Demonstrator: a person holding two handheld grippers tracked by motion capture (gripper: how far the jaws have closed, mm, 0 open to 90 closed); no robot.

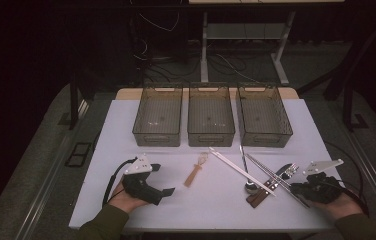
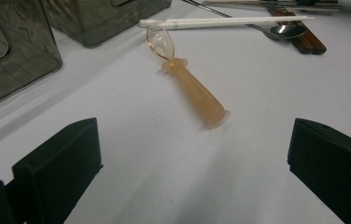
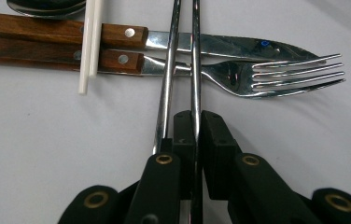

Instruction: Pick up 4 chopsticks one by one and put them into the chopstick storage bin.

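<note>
Steel chopsticks [image 3: 169,70], slim and mirror-bright, lie across the wood-handled knife [image 3: 71,30] and fork [image 3: 239,74] at near right, one stick pinched in the closed right gripper [image 3: 194,135], so lifting it clear seems next, while the left gripper [image 2: 194,158] rests wide open, empty.

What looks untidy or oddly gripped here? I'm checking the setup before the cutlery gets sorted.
The cutlery lies in a crossed heap: white chopsticks and metal chopsticks lie across the wooden-handled knife and fork. The right gripper pinches just one metal chopstick; its mate lies beside the jaws. Nothing looks spilled or broken.
</note>
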